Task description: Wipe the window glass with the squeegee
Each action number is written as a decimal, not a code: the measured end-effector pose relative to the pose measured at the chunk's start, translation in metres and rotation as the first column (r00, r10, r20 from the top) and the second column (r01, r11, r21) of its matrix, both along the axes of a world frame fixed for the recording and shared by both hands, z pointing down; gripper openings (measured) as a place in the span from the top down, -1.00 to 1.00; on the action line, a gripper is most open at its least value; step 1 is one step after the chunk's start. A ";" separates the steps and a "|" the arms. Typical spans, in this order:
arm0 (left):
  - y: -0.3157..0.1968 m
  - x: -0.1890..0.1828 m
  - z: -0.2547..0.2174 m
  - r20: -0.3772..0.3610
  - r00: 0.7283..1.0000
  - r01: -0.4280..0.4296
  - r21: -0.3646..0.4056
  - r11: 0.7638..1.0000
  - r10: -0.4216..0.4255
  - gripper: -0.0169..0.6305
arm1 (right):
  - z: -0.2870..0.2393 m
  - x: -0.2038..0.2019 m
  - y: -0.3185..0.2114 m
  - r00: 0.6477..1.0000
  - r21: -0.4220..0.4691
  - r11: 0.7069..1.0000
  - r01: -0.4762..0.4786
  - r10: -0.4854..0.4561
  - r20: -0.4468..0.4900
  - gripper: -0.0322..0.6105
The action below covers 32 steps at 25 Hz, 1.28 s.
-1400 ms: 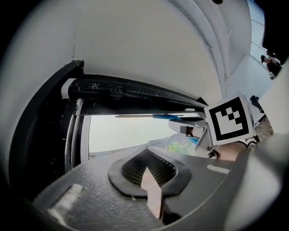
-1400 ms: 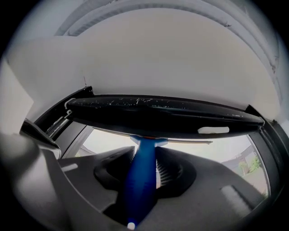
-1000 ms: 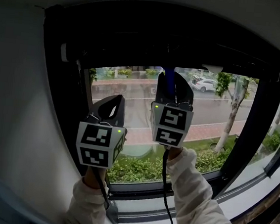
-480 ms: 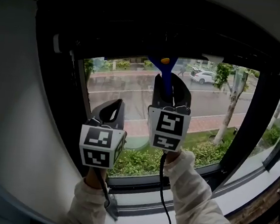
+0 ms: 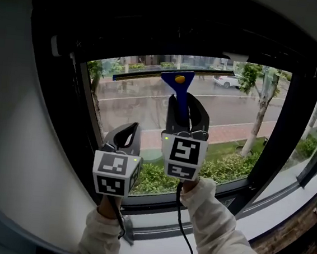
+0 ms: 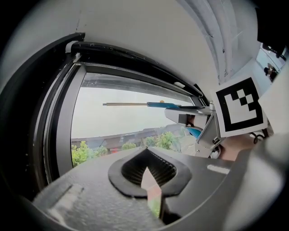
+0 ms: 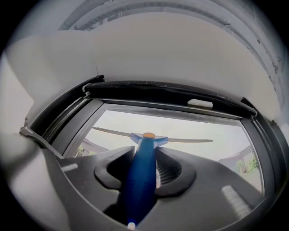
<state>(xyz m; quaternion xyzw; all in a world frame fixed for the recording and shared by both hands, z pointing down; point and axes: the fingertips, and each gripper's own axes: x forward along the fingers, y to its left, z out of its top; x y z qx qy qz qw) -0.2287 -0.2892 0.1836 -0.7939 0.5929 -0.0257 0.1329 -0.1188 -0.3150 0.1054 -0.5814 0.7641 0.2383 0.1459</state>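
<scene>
Outside the window glass point(image 5: 137, 110) lie a wet street, trees and a white car. Right tongs point(image 5: 187, 111) are closed firmly on the blue handle of the squeegee point(image 5: 178, 78). Its blade lies nearly level across the glass close to the top edge, which I judge to be the place to begin a downward stroke. Left tongs point(image 5: 125, 134) hang lower, near the left edge, pressed together with nothing between them, probably only waiting. The right gripper view shows the handle filling the jaws, which the marker cube hides in the head view. The left gripper view shows the blade from the side.
</scene>
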 end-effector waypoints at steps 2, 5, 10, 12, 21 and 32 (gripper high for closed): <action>0.001 0.004 0.008 0.001 1.000 -0.005 -0.006 1.000 0.005 0.95 | 0.008 0.001 0.000 1.000 -0.008 1.000 0.000 0.000 -0.001 0.44; 0.002 0.006 0.019 0.011 1.000 -0.003 -0.014 1.000 0.003 0.95 | 0.019 0.001 0.001 1.000 -0.022 1.000 0.003 -0.003 -0.007 0.44; 0.000 0.007 0.050 0.016 1.000 0.005 -0.067 0.998 -0.004 0.95 | 0.041 0.003 0.002 1.000 -0.040 0.999 0.005 -0.006 -0.014 0.44; 0.000 0.008 0.062 0.016 1.000 0.003 -0.079 0.997 -0.002 0.95 | 0.050 0.003 0.002 1.000 -0.048 0.999 0.004 -0.004 -0.018 0.44; 0.004 0.014 0.108 0.025 1.000 -0.001 -0.129 0.992 0.004 0.95 | 0.084 0.003 0.003 0.999 -0.087 0.996 0.012 -0.015 -0.029 0.44; 0.008 0.012 0.148 0.015 1.000 0.013 -0.175 0.985 -0.011 0.95 | 0.116 0.006 0.005 0.999 -0.130 0.991 0.014 -0.018 -0.027 0.44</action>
